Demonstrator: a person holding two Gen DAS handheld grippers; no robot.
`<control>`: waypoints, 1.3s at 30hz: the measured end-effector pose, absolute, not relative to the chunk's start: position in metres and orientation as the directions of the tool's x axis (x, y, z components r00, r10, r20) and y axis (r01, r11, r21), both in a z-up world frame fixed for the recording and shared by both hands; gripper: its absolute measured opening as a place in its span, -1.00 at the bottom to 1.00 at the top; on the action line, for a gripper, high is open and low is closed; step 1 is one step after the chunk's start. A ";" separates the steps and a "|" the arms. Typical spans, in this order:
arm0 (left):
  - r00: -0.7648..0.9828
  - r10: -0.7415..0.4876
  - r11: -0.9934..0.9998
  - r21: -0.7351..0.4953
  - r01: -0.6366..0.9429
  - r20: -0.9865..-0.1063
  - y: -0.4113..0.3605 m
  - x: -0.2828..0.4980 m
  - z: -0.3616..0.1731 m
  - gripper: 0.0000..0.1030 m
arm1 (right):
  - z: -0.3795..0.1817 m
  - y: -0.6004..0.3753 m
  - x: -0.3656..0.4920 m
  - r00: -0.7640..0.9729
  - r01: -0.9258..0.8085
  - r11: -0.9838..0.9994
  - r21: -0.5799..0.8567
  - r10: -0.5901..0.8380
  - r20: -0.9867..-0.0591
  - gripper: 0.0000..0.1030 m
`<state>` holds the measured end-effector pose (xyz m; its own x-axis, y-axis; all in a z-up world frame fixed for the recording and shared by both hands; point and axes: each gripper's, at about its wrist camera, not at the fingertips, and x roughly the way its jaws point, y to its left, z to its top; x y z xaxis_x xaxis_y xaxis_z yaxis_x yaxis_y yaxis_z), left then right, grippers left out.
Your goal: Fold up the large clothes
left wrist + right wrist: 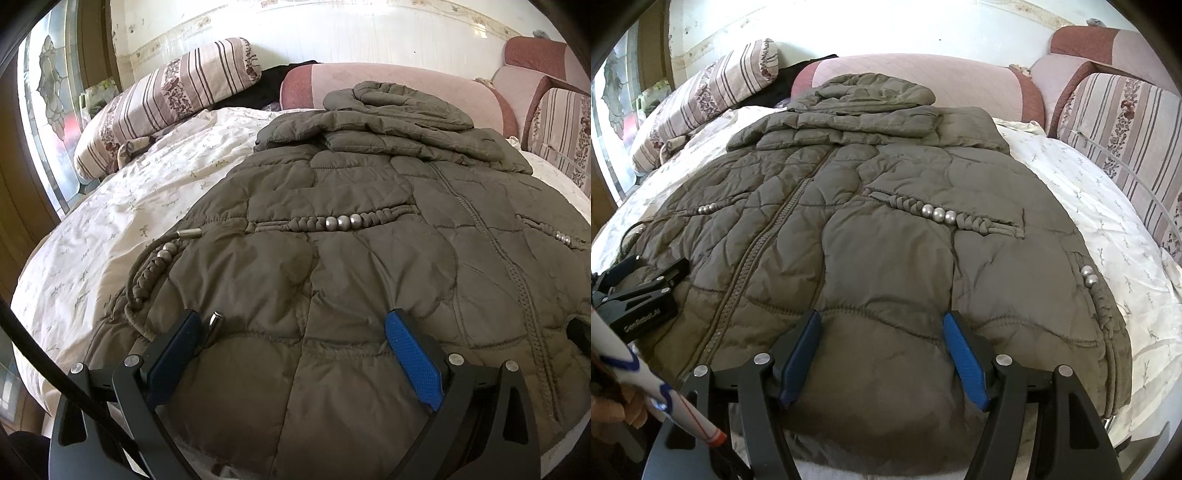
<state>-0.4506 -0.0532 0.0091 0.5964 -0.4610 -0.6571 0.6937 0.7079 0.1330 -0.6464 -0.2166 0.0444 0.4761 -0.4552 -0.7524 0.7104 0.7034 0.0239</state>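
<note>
Lying flat on a bed, olive quilted hooded jacket | hem under both spread tools: left tool, right tool | "GenRobot.AI" on left tool

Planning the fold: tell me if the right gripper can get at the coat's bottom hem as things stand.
Probably yes. The right gripper stands open just over the coat's near hem, nothing lies on that edge, and the left gripper sits off to the side.
</note>
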 end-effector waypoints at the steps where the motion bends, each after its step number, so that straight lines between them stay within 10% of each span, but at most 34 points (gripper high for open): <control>1: 0.589 -0.467 0.701 0.129 0.701 -0.660 -0.051 -0.451 0.010 0.93 | 0.046 -0.216 -0.649 0.486 0.706 0.707 0.036 -0.446 -0.752 0.41; 19: 0.471 -0.507 0.801 -0.193 0.566 -0.722 0.038 -0.346 0.071 0.87 | 0.098 -0.295 -0.798 0.544 0.839 0.349 0.417 -0.525 -0.655 0.41; 25: 0.271 -0.603 0.754 -0.426 0.500 -0.750 0.053 -0.308 0.043 0.34 | 0.081 -0.310 -0.810 0.567 0.823 0.272 0.499 -0.462 -0.682 0.41; 39: 0.256 -0.615 0.738 -0.430 0.520 -0.746 0.059 -0.348 0.026 0.30 | 0.057 -0.304 -0.809 0.626 0.779 0.258 0.571 -0.366 -0.689 0.43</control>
<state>-0.3483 0.0589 0.0263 0.2558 -0.6150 -0.7459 0.5197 0.7381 -0.4303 -0.8086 -0.3044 0.0571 0.6257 -0.3661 -0.6888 0.7795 0.2579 0.5709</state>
